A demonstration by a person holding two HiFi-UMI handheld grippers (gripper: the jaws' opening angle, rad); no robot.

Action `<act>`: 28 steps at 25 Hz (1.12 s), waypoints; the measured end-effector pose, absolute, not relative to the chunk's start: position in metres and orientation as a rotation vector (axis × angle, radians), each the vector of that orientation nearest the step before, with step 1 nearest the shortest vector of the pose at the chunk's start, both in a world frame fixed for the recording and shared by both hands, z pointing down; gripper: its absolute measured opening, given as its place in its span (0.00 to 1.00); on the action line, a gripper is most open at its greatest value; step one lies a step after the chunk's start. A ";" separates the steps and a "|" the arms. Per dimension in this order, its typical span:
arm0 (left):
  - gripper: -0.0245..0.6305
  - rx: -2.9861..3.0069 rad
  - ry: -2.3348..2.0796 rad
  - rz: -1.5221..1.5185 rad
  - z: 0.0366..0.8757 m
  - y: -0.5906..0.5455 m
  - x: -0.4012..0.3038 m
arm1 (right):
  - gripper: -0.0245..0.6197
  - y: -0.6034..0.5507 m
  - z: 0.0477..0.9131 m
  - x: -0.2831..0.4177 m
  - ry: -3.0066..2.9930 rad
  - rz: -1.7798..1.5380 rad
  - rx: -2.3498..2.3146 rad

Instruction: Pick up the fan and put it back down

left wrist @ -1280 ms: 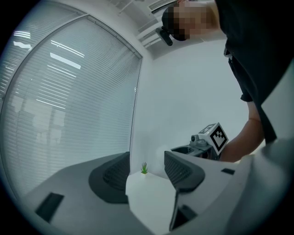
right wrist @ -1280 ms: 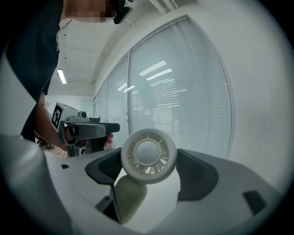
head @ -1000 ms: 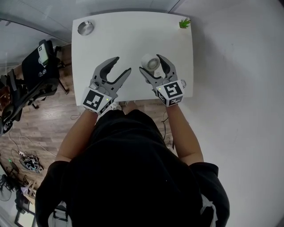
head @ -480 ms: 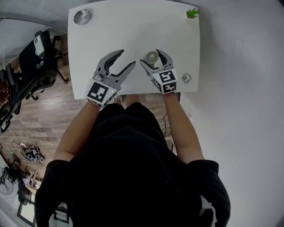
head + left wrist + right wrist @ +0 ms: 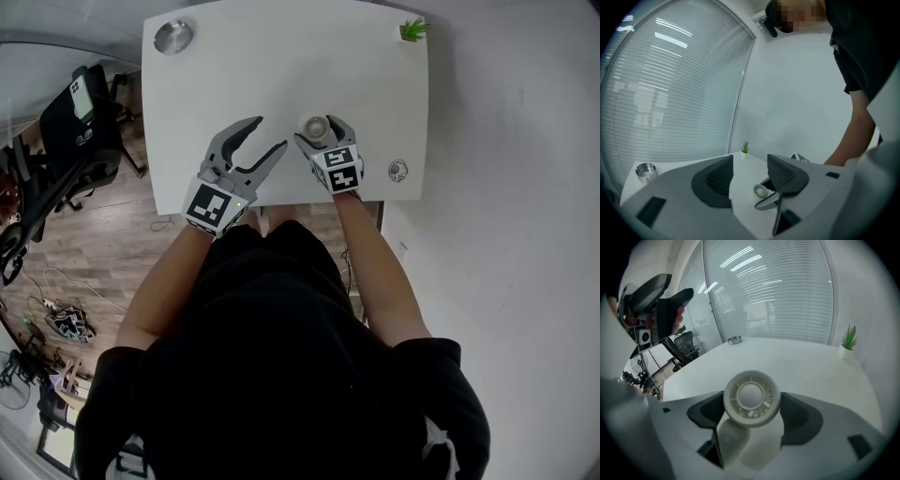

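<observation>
Small white fan (image 5: 751,399), round slotted head

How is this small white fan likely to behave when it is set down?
Probably rigid: the fan looks like moulded plastic, undeformed in the right gripper. Likely top-heavy and apt to tip, with a wide round head on a narrower stand.
</observation>
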State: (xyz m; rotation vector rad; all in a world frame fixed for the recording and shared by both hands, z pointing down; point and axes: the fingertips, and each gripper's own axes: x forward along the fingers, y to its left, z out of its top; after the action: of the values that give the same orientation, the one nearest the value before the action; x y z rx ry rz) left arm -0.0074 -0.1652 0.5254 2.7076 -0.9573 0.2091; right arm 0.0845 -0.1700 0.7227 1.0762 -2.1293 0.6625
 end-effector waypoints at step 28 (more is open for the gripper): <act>0.38 2.715 -1.014 0.187 0.504 -0.163 -0.028 | 0.64 -0.175 0.677 0.083 -2.191 0.656 1.141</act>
State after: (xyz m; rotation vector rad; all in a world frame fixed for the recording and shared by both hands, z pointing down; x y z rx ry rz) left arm -0.0275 -0.1631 0.5045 2.7153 -1.0142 0.1871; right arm 0.0829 -0.1755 0.6770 1.1415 -2.1910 0.6555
